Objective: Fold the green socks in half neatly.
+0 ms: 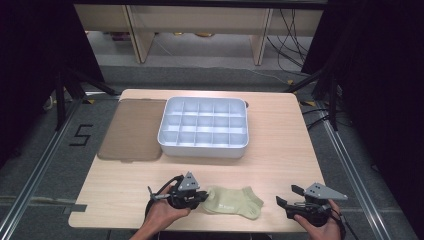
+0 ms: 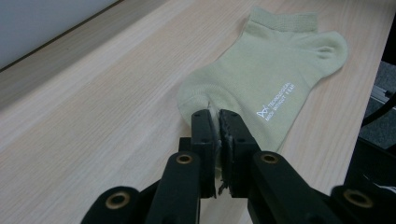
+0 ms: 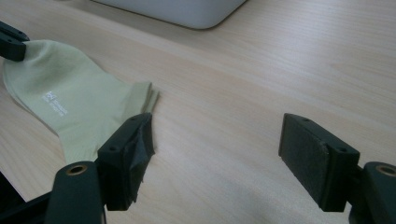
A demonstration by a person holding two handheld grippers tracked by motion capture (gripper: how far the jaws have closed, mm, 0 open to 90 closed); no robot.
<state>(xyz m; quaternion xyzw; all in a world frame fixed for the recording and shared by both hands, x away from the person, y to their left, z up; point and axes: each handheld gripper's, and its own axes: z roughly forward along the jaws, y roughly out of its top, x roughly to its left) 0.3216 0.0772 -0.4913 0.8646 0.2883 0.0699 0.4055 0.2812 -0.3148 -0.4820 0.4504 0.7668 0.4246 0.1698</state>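
Observation:
A pale green ankle sock [image 1: 235, 201] lies flat near the table's front edge, with white lettering on its side. My left gripper [image 1: 205, 196] is at the sock's left end. In the left gripper view the jaws of the left gripper [image 2: 214, 119] are shut, pinching the toe end of the sock [image 2: 266, 74]. My right gripper [image 1: 286, 195] is held to the right of the sock, apart from it. In the right gripper view the right gripper [image 3: 217, 135] is open over bare wood, with the sock [image 3: 70, 107] to the left of its left jaw.
A white tray [image 1: 202, 147] divided into several small compartments stands in the middle of the table. A flat brown lid [image 1: 132, 130] lies to its left. The table's front edge runs just below both hands.

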